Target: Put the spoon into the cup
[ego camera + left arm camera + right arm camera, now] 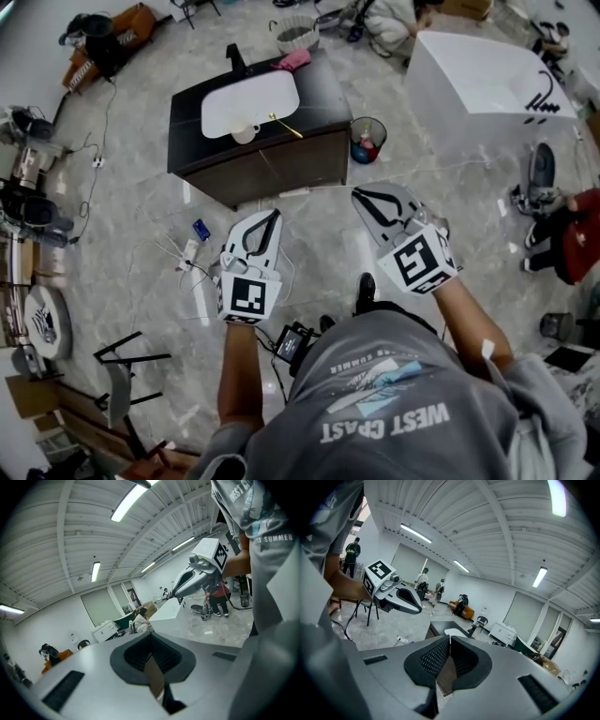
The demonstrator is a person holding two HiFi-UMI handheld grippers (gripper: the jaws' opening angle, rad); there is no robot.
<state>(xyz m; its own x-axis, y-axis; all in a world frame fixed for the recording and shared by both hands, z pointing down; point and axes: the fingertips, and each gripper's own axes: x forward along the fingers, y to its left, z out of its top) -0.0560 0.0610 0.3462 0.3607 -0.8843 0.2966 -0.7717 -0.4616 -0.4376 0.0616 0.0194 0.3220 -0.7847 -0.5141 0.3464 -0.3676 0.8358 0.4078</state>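
One dark counter [319,103] stands on the floor, upper middle of the head view. It carries one white basin [248,101] and one black tap [234,58] at the back edge.

One cup [246,134], white, stands at the counter's front edge, just under the basin's rim. One spoon [287,126], gold-coloured, lies slantwise on the counter right of the cup. It is apart from the cup, with one end close to the basin. Whether that end touches the basin cannot be told.

One pink cloth [292,60] lies at the counter's back right corner. One small bin [367,139] stands on the floor off the front right corner; its contents are too small to name. One white block [478,80] stands further right.

Two grippers show, both low in the head view and well apart from the counter.
- The left gripper [270,220] has its jaws pressed together with nothing between them.
- The right gripper [361,197] likewise has its jaws meeting at the tips and is empty.

Each gripper view shows the other gripper off to one side. The right gripper view catches the counter beyond its jaws, but cup and spoon are too small there to pick out. The left gripper view shows neither.

A person in red at the right edge of the head view is cut off by the frame. The gear along the left edge is hard to make out.
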